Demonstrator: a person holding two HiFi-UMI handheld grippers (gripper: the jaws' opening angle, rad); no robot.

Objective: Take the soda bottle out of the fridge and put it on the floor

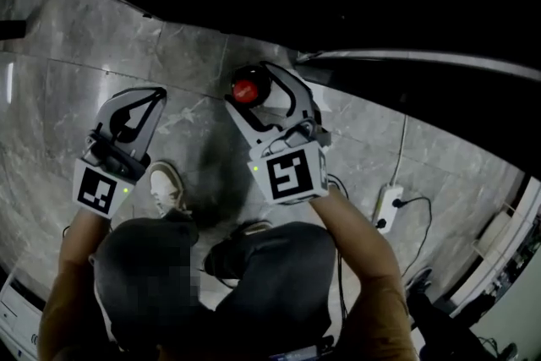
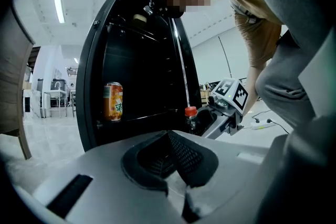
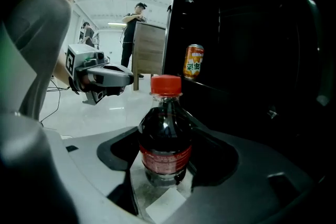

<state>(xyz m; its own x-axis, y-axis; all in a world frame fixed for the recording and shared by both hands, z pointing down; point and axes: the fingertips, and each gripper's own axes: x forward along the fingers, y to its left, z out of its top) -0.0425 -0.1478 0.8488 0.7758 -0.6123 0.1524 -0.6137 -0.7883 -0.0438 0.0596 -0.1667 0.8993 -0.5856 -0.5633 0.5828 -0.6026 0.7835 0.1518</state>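
Red-capped bottle [image 3: 164,134] with dark soda stands upright between the jaws of the right hand-held gripper [image 3: 165,153], which are closed on its body just at the red label. Ahead of this hand-held gripper and to its right is the open black fridge [image 3: 252,50]. The bottle is outside it, just in front of its lower edge. An orange can [image 3: 193,62] stands on a fridge shelf, beyond the bottle and higher than its cap. In the head view the grey marble floor [image 1: 84,38] lies below the bottle; whether the bottle's base touches the floor I cannot tell. The left hand-held gripper [image 1: 142,97] hangs to the left of the right one, apart from it, at nearly the same height. Its jaws are together and nothing is between them. From its own view it points to the fridge, with the can ahead at the left and the bottle ahead at the right. A white power strip [image 1: 387,207] lies on the floor, behind the right hand-held gripper and to its right.
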